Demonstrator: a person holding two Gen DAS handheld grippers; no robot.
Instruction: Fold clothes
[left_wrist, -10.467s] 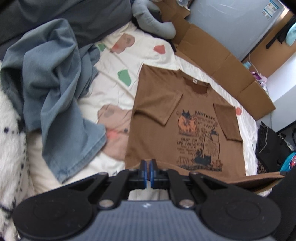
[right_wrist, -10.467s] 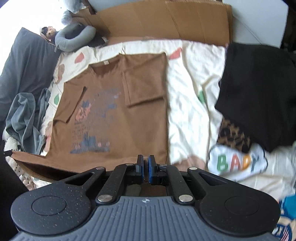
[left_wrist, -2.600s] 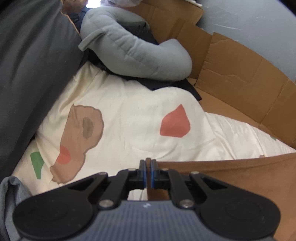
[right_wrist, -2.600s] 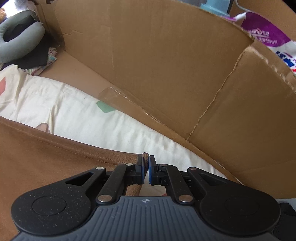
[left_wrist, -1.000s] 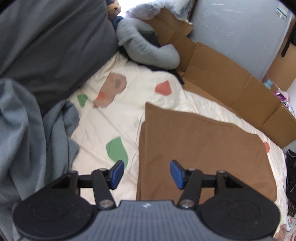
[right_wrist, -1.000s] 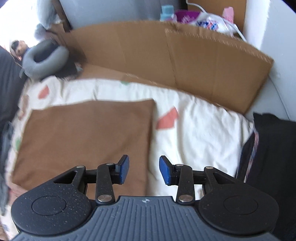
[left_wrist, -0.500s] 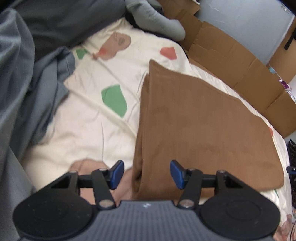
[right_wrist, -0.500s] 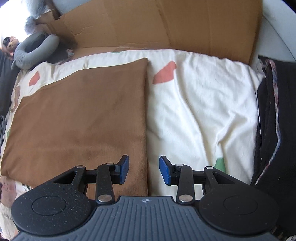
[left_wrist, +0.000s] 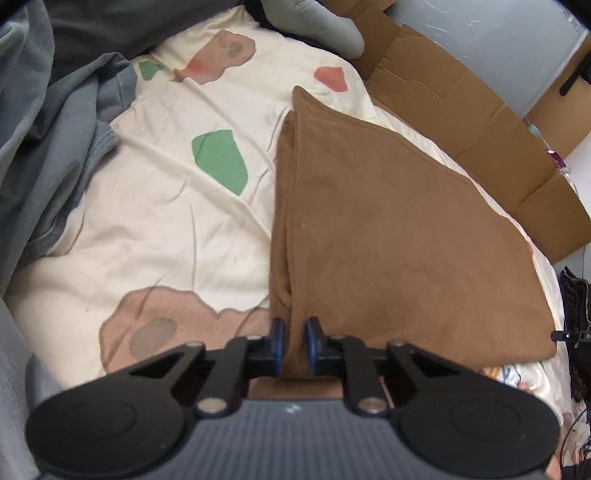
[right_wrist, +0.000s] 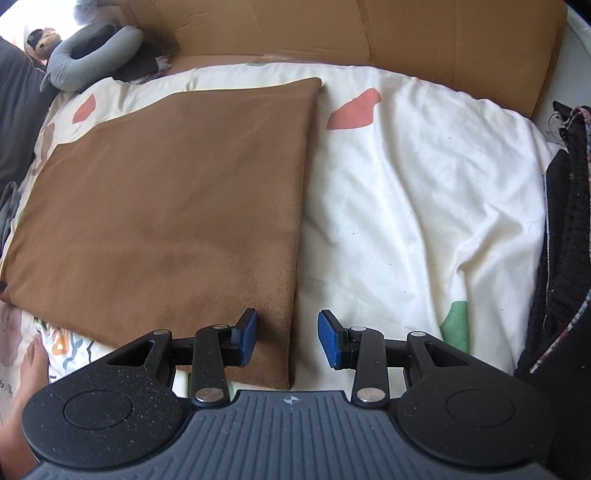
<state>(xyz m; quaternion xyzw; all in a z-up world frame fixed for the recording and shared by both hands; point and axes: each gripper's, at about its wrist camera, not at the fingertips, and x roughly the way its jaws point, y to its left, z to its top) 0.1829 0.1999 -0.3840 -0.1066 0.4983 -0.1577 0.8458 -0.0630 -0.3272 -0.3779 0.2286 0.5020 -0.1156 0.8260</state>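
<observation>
The folded brown shirt (left_wrist: 399, 236) lay flat on the bed (left_wrist: 166, 221). The left tool (left_wrist: 293, 343) was closing, its pads pinching the shirt's near left corner; the right tool (right_wrist: 288, 339) stood released astride the right edge, pads clear

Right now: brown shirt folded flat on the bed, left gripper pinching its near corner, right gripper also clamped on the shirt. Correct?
Not quite. The right gripper is not clamped: in the right wrist view its jaws stand open over the brown shirt's near edge. The rest holds; the left gripper is closing on the near corner, on the bed.
</observation>
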